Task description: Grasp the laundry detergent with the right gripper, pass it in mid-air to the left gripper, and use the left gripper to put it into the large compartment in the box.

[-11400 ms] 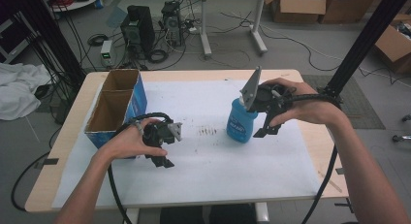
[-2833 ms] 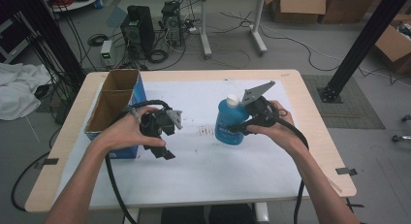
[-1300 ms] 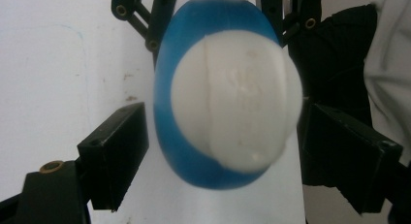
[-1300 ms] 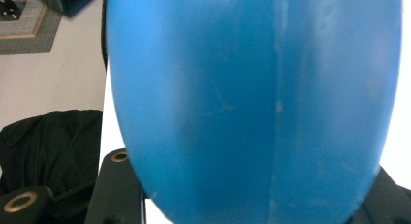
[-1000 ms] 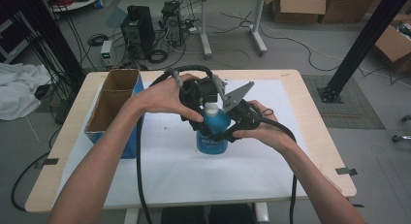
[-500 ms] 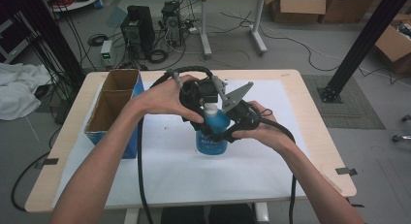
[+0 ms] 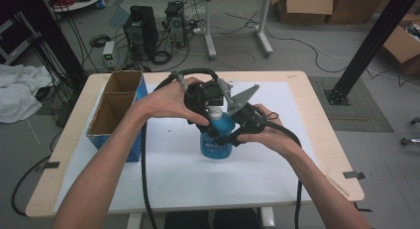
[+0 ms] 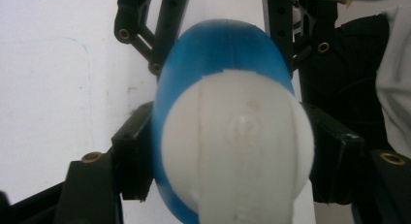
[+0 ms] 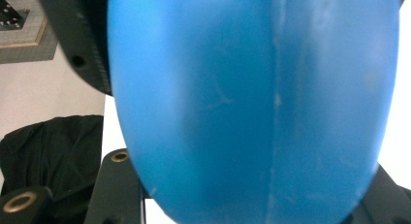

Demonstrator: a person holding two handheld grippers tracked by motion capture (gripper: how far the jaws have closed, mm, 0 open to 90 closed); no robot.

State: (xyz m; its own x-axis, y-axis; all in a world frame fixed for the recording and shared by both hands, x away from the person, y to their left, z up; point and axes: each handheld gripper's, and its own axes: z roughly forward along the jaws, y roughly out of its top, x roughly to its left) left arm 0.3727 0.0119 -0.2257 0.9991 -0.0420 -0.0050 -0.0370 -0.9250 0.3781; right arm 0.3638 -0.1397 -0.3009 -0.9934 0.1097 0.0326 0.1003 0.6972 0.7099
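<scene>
Clamping blue bottle: right hand-held gripper | left hand-held gripper just closing on white cap | label unreadable

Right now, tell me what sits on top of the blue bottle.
A white cap tops the blue bottle. The left gripper, its jaws just closing, straddles that cap. Hand and gripper hide the neck beneath it.

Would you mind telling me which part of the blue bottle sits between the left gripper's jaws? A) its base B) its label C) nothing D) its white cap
D: in the left gripper view, the left gripper has its jaws on either side of the white cap atop the blue bottle.
</scene>
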